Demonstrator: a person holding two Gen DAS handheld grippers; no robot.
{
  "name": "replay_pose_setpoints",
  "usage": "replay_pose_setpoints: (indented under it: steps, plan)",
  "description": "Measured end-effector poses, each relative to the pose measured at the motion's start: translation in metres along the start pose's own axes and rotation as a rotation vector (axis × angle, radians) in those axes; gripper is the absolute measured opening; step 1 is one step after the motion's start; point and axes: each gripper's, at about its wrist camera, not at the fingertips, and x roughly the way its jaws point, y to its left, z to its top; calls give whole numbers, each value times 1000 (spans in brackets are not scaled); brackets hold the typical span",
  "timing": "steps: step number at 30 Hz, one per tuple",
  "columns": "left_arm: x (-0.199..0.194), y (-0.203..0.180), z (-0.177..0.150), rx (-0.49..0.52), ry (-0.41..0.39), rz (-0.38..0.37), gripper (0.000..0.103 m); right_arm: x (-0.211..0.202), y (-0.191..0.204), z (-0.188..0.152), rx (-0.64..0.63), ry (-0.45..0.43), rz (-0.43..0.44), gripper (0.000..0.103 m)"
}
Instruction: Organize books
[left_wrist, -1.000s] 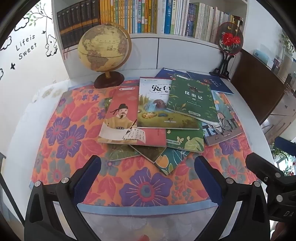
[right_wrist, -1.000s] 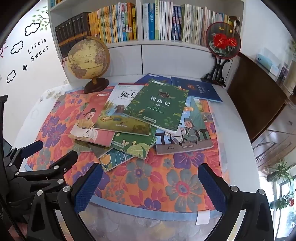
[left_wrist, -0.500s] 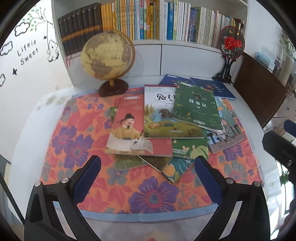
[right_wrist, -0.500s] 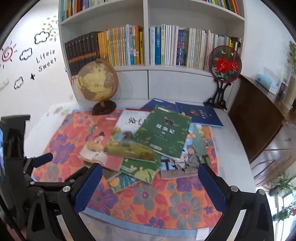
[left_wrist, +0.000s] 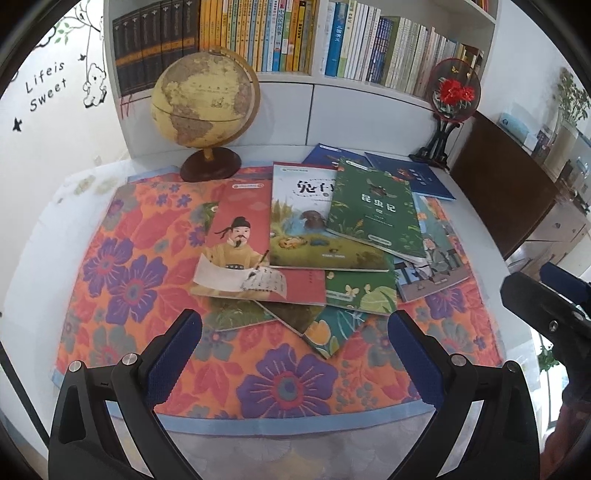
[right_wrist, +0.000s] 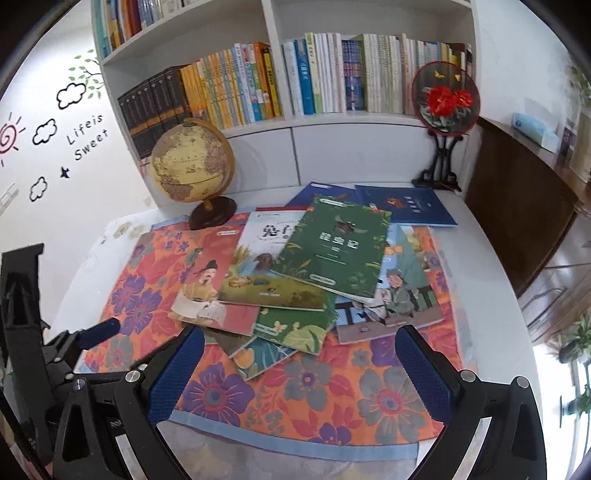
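Plainly, books: a loose fan of thin paperbacks lies on the floral cloth (left_wrist: 122, 266) in front of the globe (left_wrist: 203, 99), overlapping one another, none stacked square.
Top book: the dark green insect book (left_wrist: 373, 210) sits uppermost, to the right of the globe's base, resting across the white rabbit book (left_wrist: 303, 221) and the grey-blue book with a seated figure (left_wrist: 436, 258).
Left end: the red book with a scholar (left_wrist: 243, 251) lies nearest below the globe's base.
Far books: two navy books (right_wrist: 406, 205) lie flat behind the fan, level with the globe's base.
Handling: likely light, floppy and glossy; a cover should bend and slide rather than lift stiffly, and pulling a lower book would probably drag those above it.
Where to grip: probably a free overhanging edge or corner of the green book, pinched near the spine side so that the pages stay together.
Left gripper (left_wrist: 295, 354): jaws wide apart, empty, above the near cloth, well short of the fan.
Right gripper (right_wrist: 299, 369): jaws wide apart, empty, likewise short of the fan.
Change: the right wrist view now takes in less of the upper shelves than half a second ago, and the books look nearer; the left view also shows them slightly nearer; no book has shifted.
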Motion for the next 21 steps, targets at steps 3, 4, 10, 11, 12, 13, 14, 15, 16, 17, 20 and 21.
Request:
replay_pose_setpoints:
  steps: [3,4,10,11,12,13,14,15,16,17,20,21]
  plan:
    - [1,0,-1,3,2,20,101,0,0,-1,-8,-2,-6,103]
    - [1,1,-1,-2,7,19,101,0,0,-2,-9,-1,-6,103]
    - [6,6,-2,-19,27,52,101,4,1,-4,-19,16,-10,103]
    - [6,6,-1,-22,28,51,101,5,1,-4,-22,18,-11,103]
    - [6,7,-1,-24,28,52,101,5,2,-4,-23,19,-11,103]
    - [6,6,-2,-23,27,55,101,6,2,-4,-23,21,-8,103]
    - [6,6,-2,-20,25,57,101,6,2,-4,-22,21,-4,103]
    - [6,5,-2,-13,22,59,101,6,2,-4,-23,22,1,103]
    - [6,5,-2,-10,22,58,101,7,2,-4,-24,23,3,103]
    - [6,4,-3,-6,20,55,101,7,2,-4,-26,24,3,103]
    - [5,1,-3,8,17,61,101,8,3,-6,-31,29,2,103]
    - [6,-1,-3,12,19,65,101,9,2,-6,-31,31,5,103]
